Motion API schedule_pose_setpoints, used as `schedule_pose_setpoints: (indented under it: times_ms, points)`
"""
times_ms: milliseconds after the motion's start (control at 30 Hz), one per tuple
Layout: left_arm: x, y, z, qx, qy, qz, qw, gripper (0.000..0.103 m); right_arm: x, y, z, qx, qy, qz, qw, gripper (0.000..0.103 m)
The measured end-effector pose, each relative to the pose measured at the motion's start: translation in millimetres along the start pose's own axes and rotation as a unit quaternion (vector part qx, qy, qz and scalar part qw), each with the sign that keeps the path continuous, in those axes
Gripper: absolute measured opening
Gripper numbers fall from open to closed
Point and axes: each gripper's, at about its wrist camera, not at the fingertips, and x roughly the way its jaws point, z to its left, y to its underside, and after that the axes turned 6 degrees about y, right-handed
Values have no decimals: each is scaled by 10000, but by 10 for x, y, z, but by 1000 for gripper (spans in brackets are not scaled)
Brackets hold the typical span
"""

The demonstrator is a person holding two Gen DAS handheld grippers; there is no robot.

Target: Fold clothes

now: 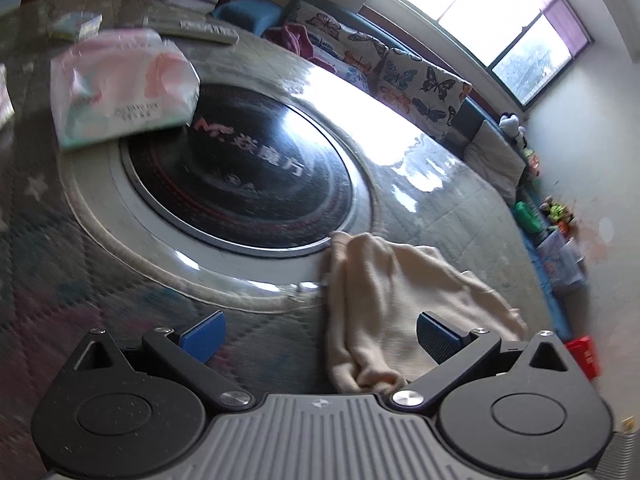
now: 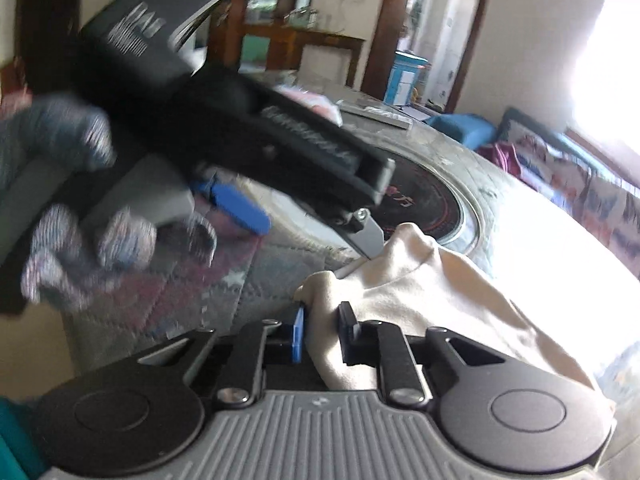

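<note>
Right claw (image 2: 322, 334): jaws narrow, pinching fold of cream garment (image 2: 432, 292) between blue pads. Left claw (image 1: 320, 336): jaws wide, nothing gripped; garment lies between pads, untouched, nearer right pad. Garment bunched on table (image 1: 440, 208), just beside black round hob (image 1: 240, 172), on its near side. Folding barely begun; cloth not yet spread or creased. Tissue pack (image 1: 120, 88) overlaps hob's far edge, remote (image 1: 208, 32) beyond; both clear of garment.

garment (image 1: 400, 304) on table (image 1: 440, 208), tissue pack (image 1: 120, 88) behind
</note>
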Motion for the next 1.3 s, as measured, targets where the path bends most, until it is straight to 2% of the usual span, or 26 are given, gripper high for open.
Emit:
schedule_pose_setpoints:
  times_ms: [267, 533, 567, 667, 733, 767, 833, 867, 933, 1100, 1167, 1267, 1300]
  points:
    - [134, -2, -87, -541, 470, 192, 9972, 103, -230, 6, -280, 880, -315, -228, 9954, 10]
    - [270, 0, -90, -1072, 1021, 364, 9883, 100, -418, 107, -417, 1078, -537, -430, 9918, 9]
    - [277, 4, -81, -1115, 1076, 373, 9872, 98, -439, 123, -433, 1117, -575, -451, 9911, 9]
    - [314, 24, -25, -1330, 1267, 442, 9820, 79, -487, 162, -481, 1216, -714, -472, 9889, 9]
    - [360, 50, 51, -1597, 1431, 551, 9752, 57, -464, 171, -523, 1215, -743, -499, 9885, 9]
    - [377, 66, 101, -1737, 1466, 573, 9721, 51, -453, 180, -525, 1223, -754, -490, 9884, 9]
    - [400, 99, 195, -1972, 1441, 568, 9681, 27, -445, 206, -531, 1222, -781, -458, 9884, 9]
    - [401, 109, 230, -2029, 1435, 570, 9669, 23, -444, 220, -534, 1217, -795, -438, 9884, 9]
    - [395, 125, 284, -2072, 1434, 573, 9660, 18, -454, 254, -542, 1232, -785, -428, 9883, 12]
    - [363, 84, 240, -1762, 1334, 578, 9736, 18, -525, 359, -592, 1466, -645, -427, 9862, 20]
    - [369, 69, 198, -1611, 1297, 594, 9766, 18, -568, 413, -693, 1655, -461, -418, 9842, 26]
    - [335, 96, 138, -1276, 1203, 590, 9827, 18, -625, 501, -853, 1938, -146, -390, 9802, 30]
    - [321, 93, 105, -1120, 1150, 585, 9853, 18, -639, 553, -939, 2092, 31, -355, 9772, 38]
